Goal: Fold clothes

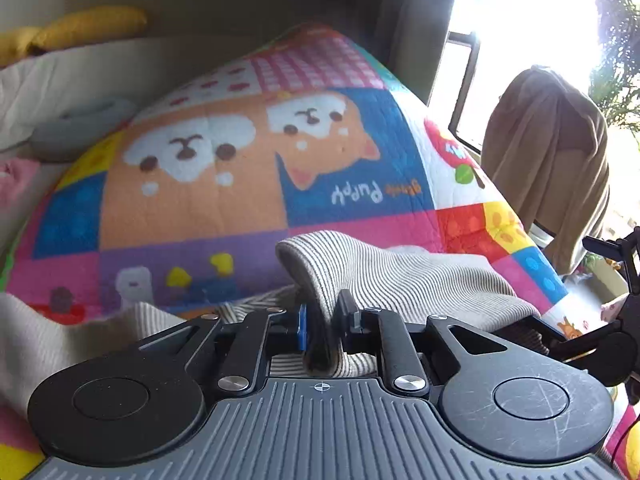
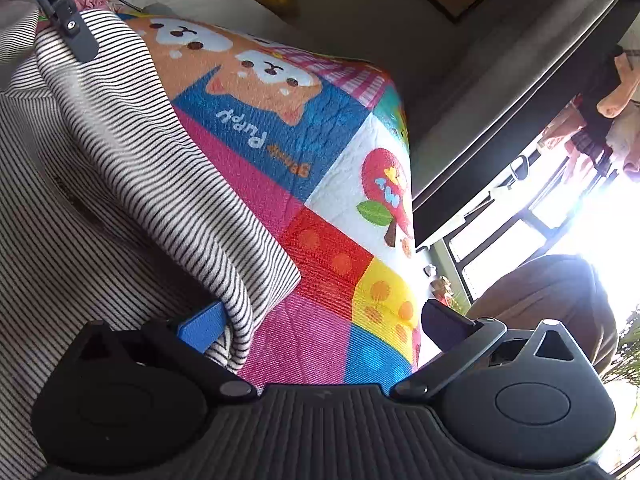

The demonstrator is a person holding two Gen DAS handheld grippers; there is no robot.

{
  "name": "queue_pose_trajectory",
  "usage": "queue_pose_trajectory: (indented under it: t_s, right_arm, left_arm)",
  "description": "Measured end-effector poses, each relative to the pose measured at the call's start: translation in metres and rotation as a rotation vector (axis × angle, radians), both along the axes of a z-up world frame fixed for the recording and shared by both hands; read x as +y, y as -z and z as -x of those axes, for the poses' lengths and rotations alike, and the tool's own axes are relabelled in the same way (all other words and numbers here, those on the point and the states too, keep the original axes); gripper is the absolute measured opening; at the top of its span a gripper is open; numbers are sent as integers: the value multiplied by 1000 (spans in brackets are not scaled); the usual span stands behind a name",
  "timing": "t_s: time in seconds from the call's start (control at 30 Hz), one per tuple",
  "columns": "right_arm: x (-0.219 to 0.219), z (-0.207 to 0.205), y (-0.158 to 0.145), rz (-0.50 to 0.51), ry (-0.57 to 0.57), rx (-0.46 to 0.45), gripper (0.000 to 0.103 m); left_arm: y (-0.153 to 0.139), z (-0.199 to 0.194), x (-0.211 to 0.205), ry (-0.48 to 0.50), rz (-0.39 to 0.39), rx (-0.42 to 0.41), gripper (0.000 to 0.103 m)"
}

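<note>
The striped garment (image 1: 400,276) lies on a bed covered by a patchwork quilt (image 1: 208,184) printed with cartoon puppies. The left gripper (image 1: 323,320) is closed on a bunched fold of that garment: in the left wrist view the cloth is pinched between the blue pad and the black pad and rises from the jaws toward 12 o'clock, with the rest of the fabric spreading toward 3 o'clock. The right gripper (image 2: 320,320) stands wide. In the right wrist view a hem corner of the striped garment (image 2: 120,168) drapes against its blue left-hand finger (image 2: 200,326) at about 9 o'clock, while the dark right-hand finger (image 2: 448,322) is well apart, at 3 o'clock, over bare quilt (image 2: 320,320). Nothing is clamped there. The garment's long run, in that view, extends from the jaws toward 10 o'clock, up to the left gripper's finger seen at the top left corner. Judgement: the coming move turns on the right gripper closing on that hem, which lies at the leftmost edge of its opening and not centred; a shift toward 9 o'clock seems needed before closing, or the cloth may slip out. A brown garment (image 1: 548,160) hangs near the window, apart from the work.
</note>
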State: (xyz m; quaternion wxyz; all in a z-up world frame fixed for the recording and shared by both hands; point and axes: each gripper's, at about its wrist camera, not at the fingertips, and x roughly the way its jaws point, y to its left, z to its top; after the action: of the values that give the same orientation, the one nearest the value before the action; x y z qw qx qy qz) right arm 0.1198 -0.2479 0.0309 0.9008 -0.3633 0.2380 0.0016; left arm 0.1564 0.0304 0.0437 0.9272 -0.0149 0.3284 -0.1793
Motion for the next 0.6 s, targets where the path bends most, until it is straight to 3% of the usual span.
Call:
queue_pose_trajectory:
  t_s: [0.07,0.13,0.2,0.37,0.4,0.57,0.6]
  right_arm:
    - [-1,1,-3,-23,-7,25,103]
    - [-5,0,-10,-112,-13,80,103]
    - [-14,-3,-20,-259,-6,139,103]
    - [-38,-18,-36,-613,63,244,103]
    - [-37,-24,-31,-620,88,241,103]
    - [-18,-49,24,-419,173,246,103]
    - [-19,-48,27,-444,178,229,103]
  left_arm:
    - [6,1,7,-13,-40,13,26]
    - [15,2,14,-30,-82,33,28]
    - [22,3,27,-50,-51,74,46]
    - [26,15,50,-62,37,112,62]
    - [26,18,54,-72,50,117,70]
    - [28,31,86,-155,167,181,79]
    - [29,34,94,-173,200,200,82]
